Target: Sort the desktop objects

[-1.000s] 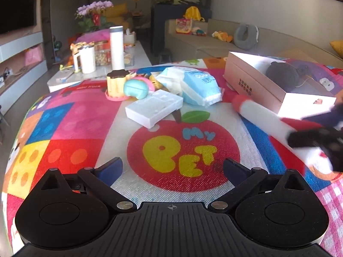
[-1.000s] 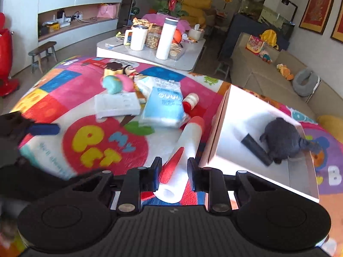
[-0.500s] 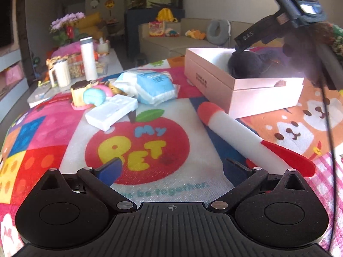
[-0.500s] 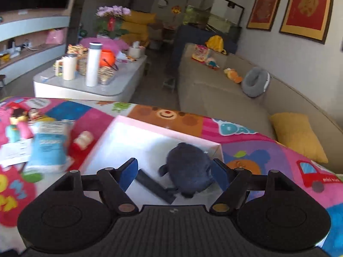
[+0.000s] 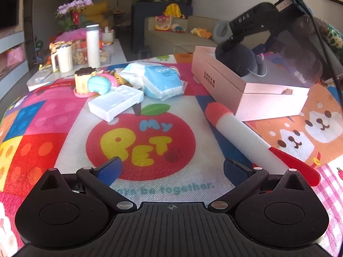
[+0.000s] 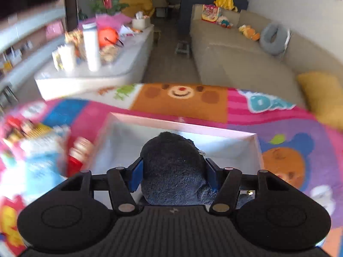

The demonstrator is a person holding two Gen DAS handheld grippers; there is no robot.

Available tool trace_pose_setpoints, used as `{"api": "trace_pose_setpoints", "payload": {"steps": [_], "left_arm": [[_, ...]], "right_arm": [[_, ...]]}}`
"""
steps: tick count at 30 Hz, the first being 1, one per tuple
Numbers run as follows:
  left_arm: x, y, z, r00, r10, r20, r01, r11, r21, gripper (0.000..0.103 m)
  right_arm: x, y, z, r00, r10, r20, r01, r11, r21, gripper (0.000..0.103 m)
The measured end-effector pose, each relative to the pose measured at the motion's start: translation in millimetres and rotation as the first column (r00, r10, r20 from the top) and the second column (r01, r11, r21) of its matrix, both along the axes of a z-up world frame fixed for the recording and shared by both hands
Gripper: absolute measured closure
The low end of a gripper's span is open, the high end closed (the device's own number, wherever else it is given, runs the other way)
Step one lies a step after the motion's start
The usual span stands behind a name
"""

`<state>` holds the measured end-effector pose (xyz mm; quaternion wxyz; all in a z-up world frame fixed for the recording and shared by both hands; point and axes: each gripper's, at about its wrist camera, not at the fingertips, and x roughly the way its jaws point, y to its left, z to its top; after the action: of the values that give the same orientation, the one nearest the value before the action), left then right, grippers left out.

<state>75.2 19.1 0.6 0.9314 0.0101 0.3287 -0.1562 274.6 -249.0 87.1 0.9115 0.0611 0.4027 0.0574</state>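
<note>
A pink cardboard box (image 5: 253,87) lies at the right of the colourful mat and shows in the right wrist view (image 6: 184,126) too. A dark grey plush toy (image 6: 173,167) sits in it, also seen in the left wrist view (image 5: 235,59). My right gripper (image 6: 174,176) is down in the box with its blue pads on both sides of the plush, closed on it. My left gripper (image 5: 171,169) is open and empty, low over the apple print. A white tube with red ends (image 5: 248,137) lies just right of it.
A white plastic case (image 5: 115,102), a blue wipes pack (image 5: 158,79), a teal and pink toy (image 5: 100,84) and a pudding-shaped toy (image 5: 83,79) lie at the mat's far left. A low white table (image 6: 96,72) with bottles stands beyond. A beige sofa (image 6: 235,60) is behind.
My right gripper left the white tube on the mat, swung over the box, dropped in and closed around the plush. My left gripper shifted right and stayed open.
</note>
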Motion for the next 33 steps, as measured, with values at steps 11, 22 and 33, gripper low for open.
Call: {"api": "trace_pose_setpoints", "payload": {"steps": [11,22,33], "left_arm": [[0,-3,0,1.0,0.001,-0.003,-0.001,1.0,0.02,0.0],[13,14,11,0.994,0.099,0.053,-0.1,0.995,0.002,0.0],[106,19,5,0.992,0.094,0.082,-0.111,0.968,0.226,0.007]], "right_arm": [[-139,6,51,0.959,0.017,0.284,0.004,0.997,-0.076,0.014],[-257,83,-42,0.936,0.337,0.1,-0.316,0.931,-0.181,0.027],[-262,34,-44,0.978,0.172,0.121,-0.162,0.983,-0.089,0.025]]}}
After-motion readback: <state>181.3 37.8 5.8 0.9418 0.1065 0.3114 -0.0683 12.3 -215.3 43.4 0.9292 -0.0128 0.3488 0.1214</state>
